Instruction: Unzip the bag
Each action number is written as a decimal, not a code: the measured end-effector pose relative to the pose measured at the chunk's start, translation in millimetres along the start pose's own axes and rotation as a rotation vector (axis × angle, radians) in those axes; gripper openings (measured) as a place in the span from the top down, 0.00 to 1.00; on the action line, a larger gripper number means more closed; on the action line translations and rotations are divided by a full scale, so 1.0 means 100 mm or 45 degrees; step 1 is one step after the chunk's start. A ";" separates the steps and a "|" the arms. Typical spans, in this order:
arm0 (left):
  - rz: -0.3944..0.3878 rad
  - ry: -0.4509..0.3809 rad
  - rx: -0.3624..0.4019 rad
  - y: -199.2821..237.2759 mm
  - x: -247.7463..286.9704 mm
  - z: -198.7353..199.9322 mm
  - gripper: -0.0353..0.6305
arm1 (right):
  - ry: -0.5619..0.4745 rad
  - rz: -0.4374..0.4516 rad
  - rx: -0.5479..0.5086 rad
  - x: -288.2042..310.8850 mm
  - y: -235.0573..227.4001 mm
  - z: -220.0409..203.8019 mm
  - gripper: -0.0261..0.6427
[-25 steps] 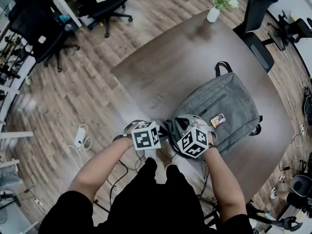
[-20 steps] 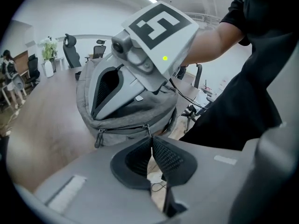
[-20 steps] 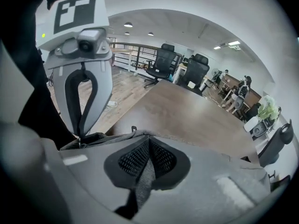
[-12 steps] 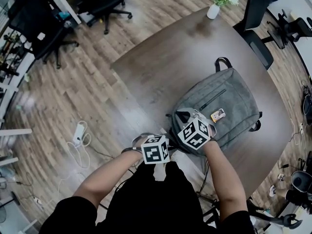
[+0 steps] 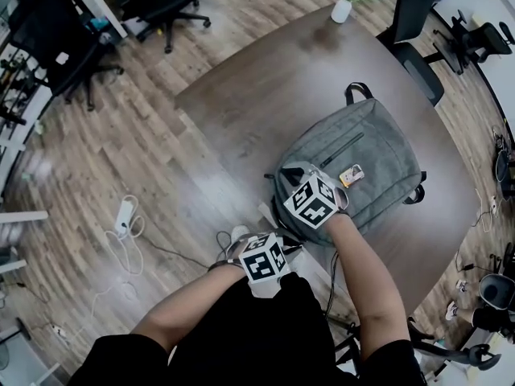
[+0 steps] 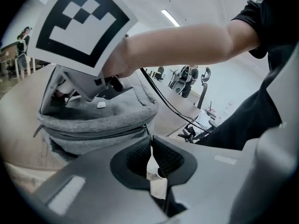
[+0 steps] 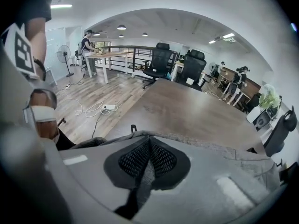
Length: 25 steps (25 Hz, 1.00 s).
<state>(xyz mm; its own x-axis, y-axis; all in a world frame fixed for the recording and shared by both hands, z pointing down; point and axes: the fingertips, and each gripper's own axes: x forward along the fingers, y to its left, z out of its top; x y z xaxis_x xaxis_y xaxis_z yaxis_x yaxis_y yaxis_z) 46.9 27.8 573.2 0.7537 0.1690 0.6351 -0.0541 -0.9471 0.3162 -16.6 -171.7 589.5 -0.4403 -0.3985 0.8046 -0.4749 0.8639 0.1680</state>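
Observation:
A grey backpack lies flat on the dark round table. At its near corner my right gripper is shut on a fold of the grey fabric, which shows between the mesh pads. Back at the table's near edge, close to my body, my left gripper points at the bag. In the left gripper view its jaws are shut on the zipper pull, and the zipper line runs leftward along the bag's side. The right gripper's marker cube sits on top of the bag.
A small orange tag lies on the bag's front. A white vase of flowers stands at the table's far edge, with office chairs behind it. On the wooden floor to the left are a power strip and cables.
My left gripper has drawn back from the bag's near corner toward my body, down and to the right in the head view. The right gripper has stayed on the bag.

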 end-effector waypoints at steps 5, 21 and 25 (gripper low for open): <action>0.114 -0.064 -0.085 -0.14 0.22 0.09 0.90 | -0.079 0.035 0.030 -0.02 -0.04 0.02 0.96; 0.460 -0.180 -0.228 -0.37 0.94 0.48 0.89 | -0.231 0.135 0.088 0.03 0.01 0.02 0.96; 0.528 -0.189 -0.225 -0.32 1.11 0.61 0.89 | -0.243 0.150 0.088 0.02 0.00 0.05 0.97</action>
<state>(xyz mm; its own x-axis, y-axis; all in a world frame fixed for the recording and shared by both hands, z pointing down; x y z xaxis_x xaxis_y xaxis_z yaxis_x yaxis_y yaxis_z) 172.5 59.9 590.3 0.7300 -0.2664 0.6293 -0.4709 -0.8635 0.1807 -21.3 -174.3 587.6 -0.6290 -0.3528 0.6928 -0.4596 0.8874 0.0346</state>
